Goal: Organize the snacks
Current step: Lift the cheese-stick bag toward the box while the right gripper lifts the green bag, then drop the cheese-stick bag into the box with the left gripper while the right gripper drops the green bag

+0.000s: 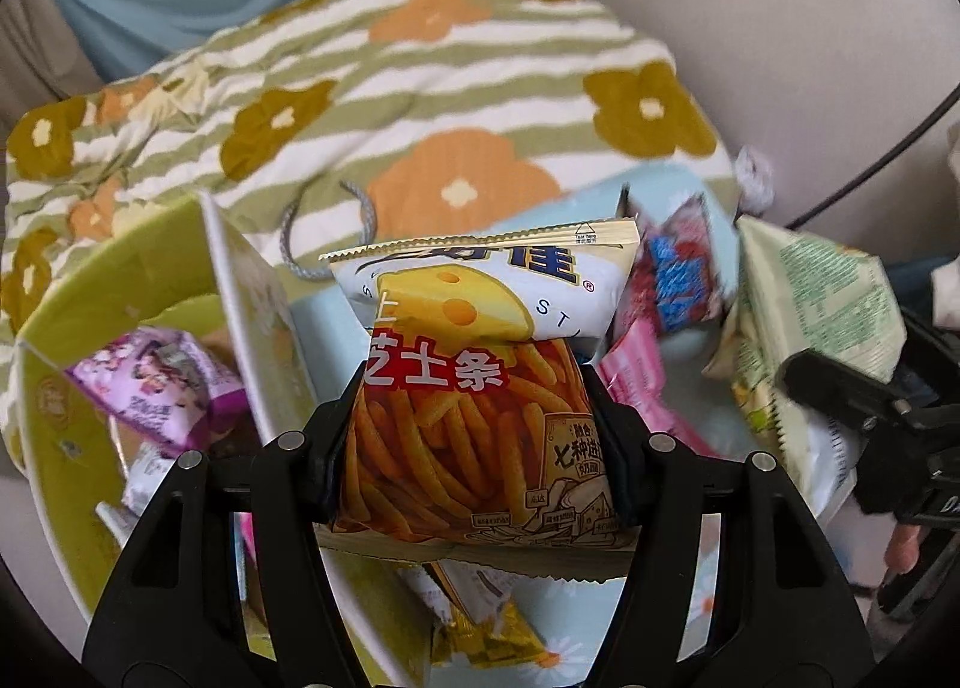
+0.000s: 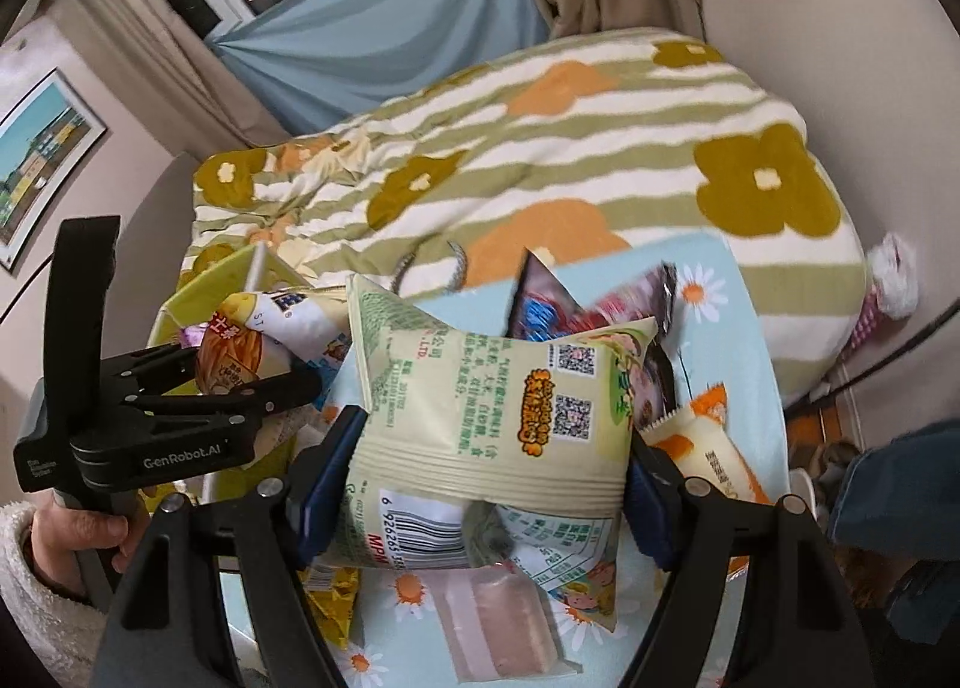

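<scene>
- Left tongs (image 1: 474, 436) clamped on the cheese-stick bag (image 1: 480, 388): pads pinch its lower half and the top flares out above them.
- Right tongs (image 2: 489, 466) clamped across the pale green snack bag (image 2: 480, 406), pinched at its seam band.
- Both bags hang clear above the daisy-print cloth (image 2: 708, 292). The green box (image 1: 120, 280) sits just left of the cheese bag, with a purple packet (image 1: 156, 388) already inside.
- My guess at the step: carry each bag to its spot, cheese sticks into the box.
- Doing it well: I'd keep squeeze steady, since both bags are puffy and can slip or pop. Clear the box's white wall (image 1: 252, 316) before lowering, then release low.
- I'd keep the two rigs apart; they're close side by side in the right wrist view.
- Looks: cheese bag is white on top with a yellow cheese wedge, a red label band and orange sticks below. Green bag shows its back: QR codes, barcode, green print.
- Loose packets lie on the cloth: red-blue (image 2: 576, 316), orange-white (image 2: 708, 448), clear pink (image 2: 504, 622).
</scene>
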The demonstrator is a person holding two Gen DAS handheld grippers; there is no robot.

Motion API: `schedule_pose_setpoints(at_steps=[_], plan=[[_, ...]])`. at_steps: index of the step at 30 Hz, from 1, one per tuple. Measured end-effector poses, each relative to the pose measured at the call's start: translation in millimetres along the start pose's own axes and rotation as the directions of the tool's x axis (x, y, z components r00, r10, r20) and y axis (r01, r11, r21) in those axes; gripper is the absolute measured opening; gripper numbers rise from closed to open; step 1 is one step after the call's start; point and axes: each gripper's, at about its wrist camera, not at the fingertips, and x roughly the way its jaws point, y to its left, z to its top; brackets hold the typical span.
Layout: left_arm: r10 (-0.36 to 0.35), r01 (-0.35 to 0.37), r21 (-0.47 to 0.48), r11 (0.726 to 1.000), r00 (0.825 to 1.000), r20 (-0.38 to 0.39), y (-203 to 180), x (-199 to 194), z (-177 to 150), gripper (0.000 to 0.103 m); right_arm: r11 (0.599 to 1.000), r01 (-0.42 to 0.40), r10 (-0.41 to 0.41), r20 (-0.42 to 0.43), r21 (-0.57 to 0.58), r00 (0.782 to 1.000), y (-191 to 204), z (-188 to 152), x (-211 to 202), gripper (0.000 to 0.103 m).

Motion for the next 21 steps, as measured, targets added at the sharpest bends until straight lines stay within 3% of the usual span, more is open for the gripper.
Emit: schedule_pose_setpoints(at_steps=[5, 10, 21], plan=[[0.024, -0.017, -0.063, 0.998, 0.994, 0.102, 24, -49, 1, 0.063, 0.995, -0.016, 0.019, 0.028, -0.099, 0.999, 34, 15, -16, 0.073], [0.096, -0.070, -0.155, 0.985, 0.982, 0.165, 73, -87, -9, 0.063, 0.980, -0.058, 0.070, 0.057, -0.190, 0.996, 79, 33, -19, 0.073], [0.225, -0.169, -0.349, 0.922, 0.966, 0.124, 197, -104, -62, 0.063, 0.926, -0.193, 0.208, 0.012, -0.325, 0.978, 195, 47, 24, 0.073]])
